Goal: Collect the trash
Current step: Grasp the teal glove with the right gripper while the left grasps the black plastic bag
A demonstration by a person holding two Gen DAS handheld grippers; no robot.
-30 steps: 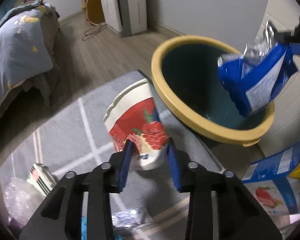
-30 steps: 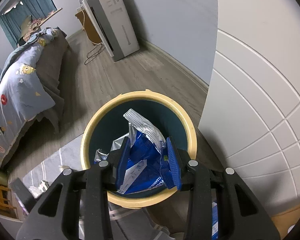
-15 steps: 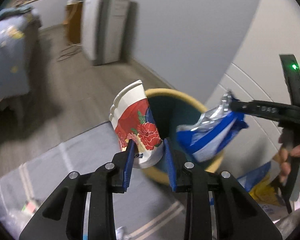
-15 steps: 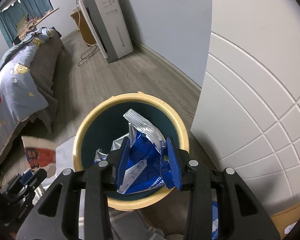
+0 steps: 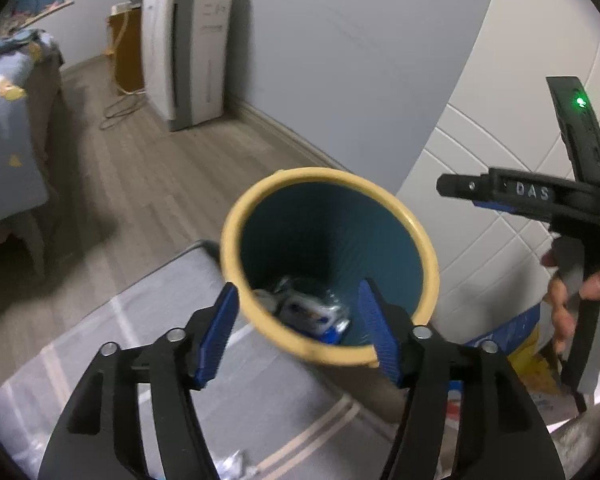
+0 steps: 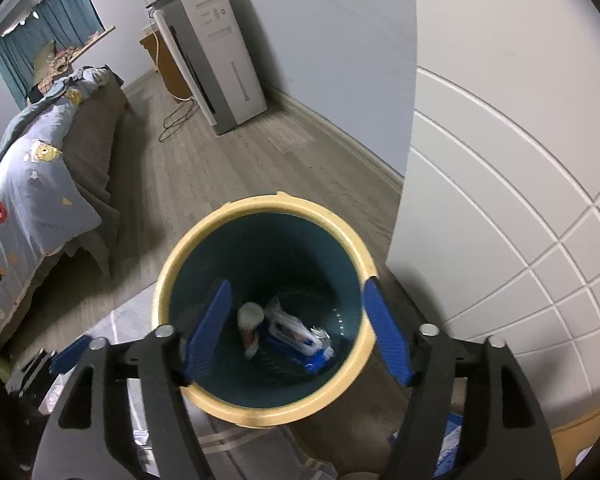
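A teal bin with a yellow rim [image 5: 422, 240] [image 6: 260, 204] stands on the floor by the white panelled wall. A blue snack bag [image 6: 296, 334] [image 5: 312, 316] and a paper cup [image 6: 251, 322] lie at its bottom. My left gripper [image 5: 298, 320] is open and empty just above the bin's near rim. My right gripper [image 6: 296, 330] is open and empty straight above the bin's mouth. The right gripper also shows in the left wrist view [image 5: 460, 190], held in a hand at the right.
A grey striped rug [image 5: 260, 400] lies in front of the bin with small litter [image 5: 228, 464] on it. Blue and yellow packaging [image 5: 532, 344] lies to the bin's right. A bed [image 6: 28, 184] stands at the left, a white appliance [image 6: 216, 52] at the back wall.
Both grippers have opened. The paper cup has left my left gripper and the blue bag my right; both now lie in the bin. The left gripper has moved over the bin.
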